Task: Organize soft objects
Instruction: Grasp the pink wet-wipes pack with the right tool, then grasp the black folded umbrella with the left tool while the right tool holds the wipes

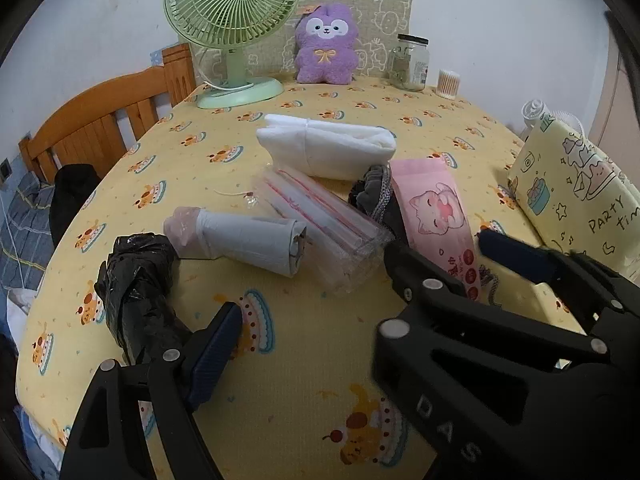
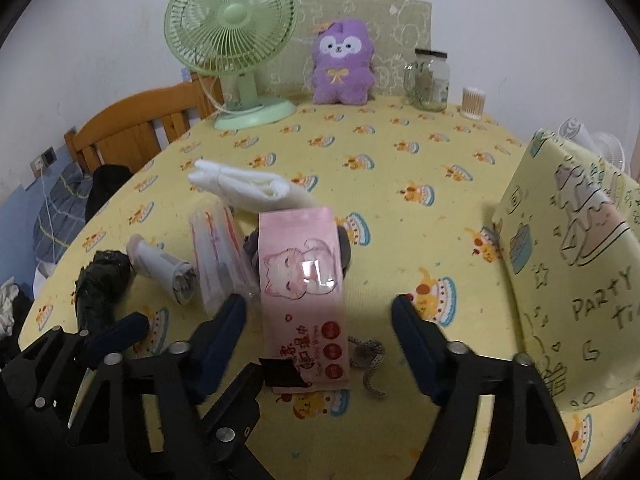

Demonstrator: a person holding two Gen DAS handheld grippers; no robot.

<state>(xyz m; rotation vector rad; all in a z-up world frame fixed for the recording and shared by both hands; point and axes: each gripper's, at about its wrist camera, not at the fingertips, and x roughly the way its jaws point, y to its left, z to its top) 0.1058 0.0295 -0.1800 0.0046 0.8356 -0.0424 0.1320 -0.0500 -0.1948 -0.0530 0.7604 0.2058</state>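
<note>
Here the pink wet-wipe pack [image 2: 304, 296] lies flat on the yellow tablecloth [image 2: 400, 184], and everything else sits around it. The right gripper [image 2: 320, 320] hangs just before its near end with jaws spread wide, one finger on each side, holding nothing. The left gripper [image 1: 316, 288] is also wide and empty, left of the pack. A grey drawstring cloth [image 2: 344, 246] pokes out from under the pack. Touching its left edge is a clear zip-bag stack [image 2: 218, 256], then a white bag roll [image 2: 164, 270], then a black bag roll [image 2: 102, 284]. Behind the pack rests a folded white cloth [image 2: 248, 188]. Well to its right stands a yellow storage box [image 2: 572, 264].
</note>
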